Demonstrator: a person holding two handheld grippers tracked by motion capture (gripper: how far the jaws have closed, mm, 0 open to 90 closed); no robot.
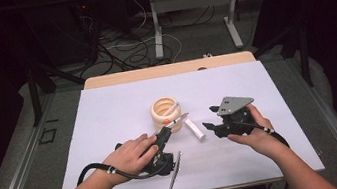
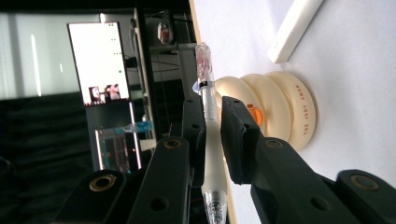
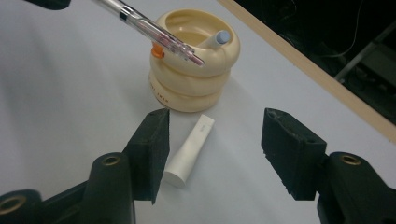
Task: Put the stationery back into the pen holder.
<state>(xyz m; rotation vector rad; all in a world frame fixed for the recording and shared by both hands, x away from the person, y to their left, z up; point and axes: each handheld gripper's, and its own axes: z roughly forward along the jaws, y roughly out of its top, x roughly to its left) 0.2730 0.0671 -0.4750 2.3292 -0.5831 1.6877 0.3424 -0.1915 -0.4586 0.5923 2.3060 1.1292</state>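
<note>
A cream ribbed pen holder (image 1: 166,115) stands mid-table with a pale pen (image 1: 174,107) leaning inside it and an orange piece (image 3: 158,52) at its rim. My left gripper (image 1: 164,134) is shut on a clear-and-white pen (image 2: 213,140), whose tip reaches over the holder's near rim (image 3: 159,33). A short white tube (image 3: 190,150) lies flat on the table just right of the holder. My right gripper (image 3: 215,149) stands open just above and short of that tube, which lies nearer its left jaw; in the high view the right gripper (image 1: 209,118) sits to the tube's right.
A silver pen (image 1: 174,171) lies near the table's front edge, beside my left hand. The white table top (image 1: 108,113) ends in a wooden strip at the back. Beyond it are table legs and cables on the floor.
</note>
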